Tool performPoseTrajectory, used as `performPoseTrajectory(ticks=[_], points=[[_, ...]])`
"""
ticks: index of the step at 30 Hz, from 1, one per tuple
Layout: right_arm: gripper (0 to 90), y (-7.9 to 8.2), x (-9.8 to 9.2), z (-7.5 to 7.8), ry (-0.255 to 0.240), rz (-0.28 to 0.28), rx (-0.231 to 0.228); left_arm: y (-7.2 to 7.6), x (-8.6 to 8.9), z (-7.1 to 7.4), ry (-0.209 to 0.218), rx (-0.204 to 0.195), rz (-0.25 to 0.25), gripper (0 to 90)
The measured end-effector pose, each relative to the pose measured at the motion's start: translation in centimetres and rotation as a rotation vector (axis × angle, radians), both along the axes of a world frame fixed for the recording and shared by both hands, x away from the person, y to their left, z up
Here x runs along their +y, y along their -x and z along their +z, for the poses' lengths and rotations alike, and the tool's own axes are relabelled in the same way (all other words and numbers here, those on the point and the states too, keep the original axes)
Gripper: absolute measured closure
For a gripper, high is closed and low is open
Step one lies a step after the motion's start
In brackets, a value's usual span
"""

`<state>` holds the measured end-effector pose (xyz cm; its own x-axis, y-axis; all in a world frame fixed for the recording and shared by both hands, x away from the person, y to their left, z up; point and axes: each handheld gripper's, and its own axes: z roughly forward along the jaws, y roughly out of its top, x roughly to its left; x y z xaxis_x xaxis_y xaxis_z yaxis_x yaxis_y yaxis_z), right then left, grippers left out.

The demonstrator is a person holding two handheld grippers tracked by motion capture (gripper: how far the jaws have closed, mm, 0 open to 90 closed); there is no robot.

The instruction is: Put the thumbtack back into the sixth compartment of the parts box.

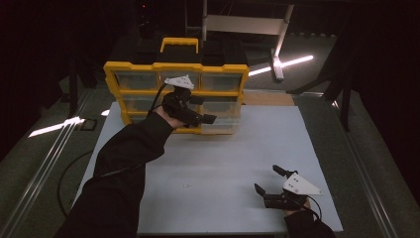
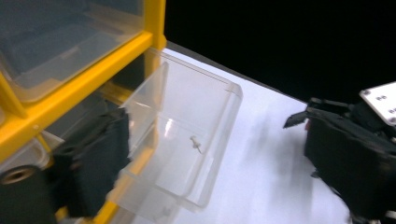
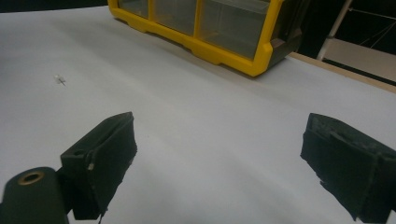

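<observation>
A yellow organizer (image 1: 148, 67) with clear drawers stands at the back of the white table (image 1: 247, 144). Its lower right drawer (image 1: 220, 125) is pulled out. In the left gripper view that clear drawer (image 2: 205, 98) holds one small pale pin (image 2: 196, 143). My left gripper (image 1: 203, 109) is open in front of the cabinet, one jaw against the drawer's side and the other well off to its right (image 2: 205, 123). My right gripper (image 1: 266, 178) rests open near the front right of the table, empty (image 3: 219, 140). A second small pin (image 3: 60, 79) lies loose on the table (image 1: 186, 186).
A metal frame (image 1: 242, 25) and a bright light strip (image 1: 287, 63) stand behind the table. A wooden board edge (image 1: 267, 98) shows to the right of the organizer. The person's dark sleeve (image 1: 124, 168) crosses the table's left half. Dark floor surrounds the table.
</observation>
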<state>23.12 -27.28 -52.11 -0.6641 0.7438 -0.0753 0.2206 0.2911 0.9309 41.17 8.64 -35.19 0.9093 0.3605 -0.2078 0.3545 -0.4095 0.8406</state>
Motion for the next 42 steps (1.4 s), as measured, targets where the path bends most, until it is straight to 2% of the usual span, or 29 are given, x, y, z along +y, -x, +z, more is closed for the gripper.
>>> performPoseTrajectory(ticks=[2,9,10,15,19,25,28,37,40,42], points=[[9.9,0.0,0.0,0.0,-0.001,-0.001,-0.002,0.4,0.2,-0.1,-0.003,-0.005,-0.002,2.8],[9.9,0.0,0.0,0.0,0.0,-0.001,-0.002,1.5,1.1,-0.7,0.006,-0.009,-0.014,1.6],[10.0,0.0,0.0,0.0,-0.001,-0.002,0.001,1.8,1.2,-0.8,-0.01,-0.025,0.002,1.6],[9.9,0.0,0.0,0.0,-0.001,-0.001,0.001,2.8,1.7,-1.6,-0.006,-0.006,-0.044,0.6],[9.9,0.0,0.0,0.0,0.002,0.0,-0.001,3.5,2.0,-2.2,-0.011,-0.012,-0.038,0.1],[10.0,0.0,0.0,0.0,0.0,-0.003,0.001,4.7,2.3,-3.2,-0.018,-0.008,-0.065,0.1],[10.0,0.0,0.1,0.0,-0.001,-0.002,0.002,5.2,2.6,-3.9,-0.027,-0.011,-0.076,0.1],[10.0,0.0,0.1,0.0,0.0,-0.001,0.004,6.3,3.4,-6.4,-0.03,0.015,-0.087,0.2],[10.0,0.0,0.1,0.0,0.0,0.0,0.004,6.6,3.7,-7.5,-0.045,0.02,-0.088,0.2],[10.0,0.0,0.1,-0.1,0.001,0.0,0.004,6.8,3.8,-8.3,-0.038,0.033,-0.094,0.2]])
